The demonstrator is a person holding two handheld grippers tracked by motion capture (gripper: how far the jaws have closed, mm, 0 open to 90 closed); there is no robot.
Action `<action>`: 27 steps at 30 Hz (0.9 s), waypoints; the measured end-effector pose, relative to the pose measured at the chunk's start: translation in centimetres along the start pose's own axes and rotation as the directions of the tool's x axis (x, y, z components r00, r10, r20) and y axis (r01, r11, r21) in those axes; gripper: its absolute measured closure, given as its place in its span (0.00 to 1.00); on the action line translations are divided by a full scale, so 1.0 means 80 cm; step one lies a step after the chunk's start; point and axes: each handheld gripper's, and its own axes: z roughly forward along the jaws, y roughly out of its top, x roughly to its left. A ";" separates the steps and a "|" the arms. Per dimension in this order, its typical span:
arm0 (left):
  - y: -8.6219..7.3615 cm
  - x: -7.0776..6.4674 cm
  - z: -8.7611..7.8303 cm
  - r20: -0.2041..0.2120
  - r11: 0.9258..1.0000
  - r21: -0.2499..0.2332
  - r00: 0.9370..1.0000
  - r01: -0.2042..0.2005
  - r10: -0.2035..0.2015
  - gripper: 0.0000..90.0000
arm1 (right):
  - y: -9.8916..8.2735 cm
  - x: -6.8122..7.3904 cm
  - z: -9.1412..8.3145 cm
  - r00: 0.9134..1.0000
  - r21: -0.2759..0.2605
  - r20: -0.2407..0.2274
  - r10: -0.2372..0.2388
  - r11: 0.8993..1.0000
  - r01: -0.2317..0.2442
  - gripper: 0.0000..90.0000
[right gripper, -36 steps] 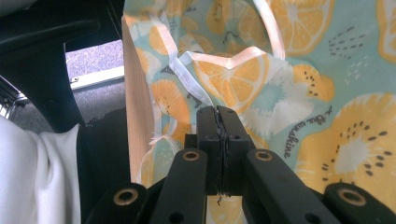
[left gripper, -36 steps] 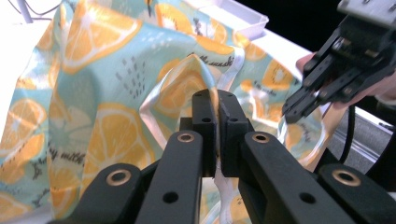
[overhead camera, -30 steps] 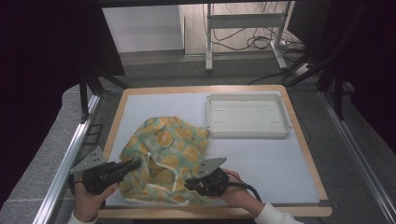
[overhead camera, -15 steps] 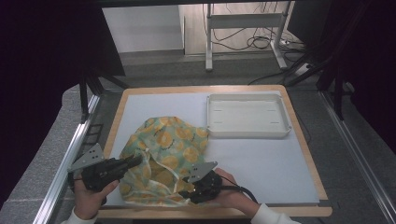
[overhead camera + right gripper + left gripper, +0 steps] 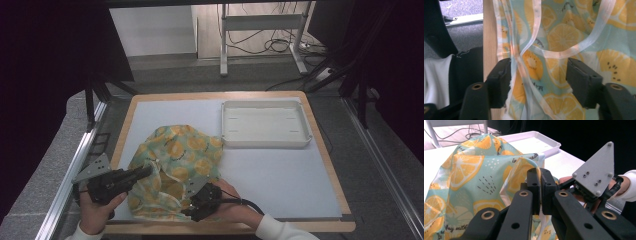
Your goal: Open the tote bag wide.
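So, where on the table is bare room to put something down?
The pale blue mat is free between the lemon-print fabric and the table's right wooden edge, below the white rectangular tray. A free strip also runs behind the fabric, left of the tray. The near left corner is crowded: the left tool, the right tool and the fabric.

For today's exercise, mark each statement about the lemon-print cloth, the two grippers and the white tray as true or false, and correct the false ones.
1. The left gripper is shut on the trimmed edge of the teal cloth printed with orange lemon slices. True.
2. The right gripper is clamped tight on the cloth. False: its jaws stand apart and have just been opening, with cloth lying between them.
3. The shallow white rectangular plastic tray holds the cloth. False: the tray is empty; the cloth lies beside it on the pale table mat.
4. The cloth has a whitish trim. True.
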 end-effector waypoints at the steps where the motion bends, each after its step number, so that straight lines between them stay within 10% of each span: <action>1: -0.001 0.001 0.000 0.000 1.000 0.002 1.000 0.002 -0.002 0.98 | 0.001 0.000 0.004 1.000 0.004 -0.002 0.000 1.000 0.000 0.45; 11: -0.002 0.003 0.000 -0.001 1.000 -0.001 1.000 0.006 -0.006 0.98 | 0.002 0.000 0.014 1.000 0.035 -0.012 -0.024 0.999 0.024 0.95; 27: 0.001 0.007 -0.006 -0.022 1.000 -0.024 1.000 0.007 -0.007 0.98 | 0.025 -0.010 -0.074 0.999 -0.175 0.038 -0.002 0.985 0.008 0.98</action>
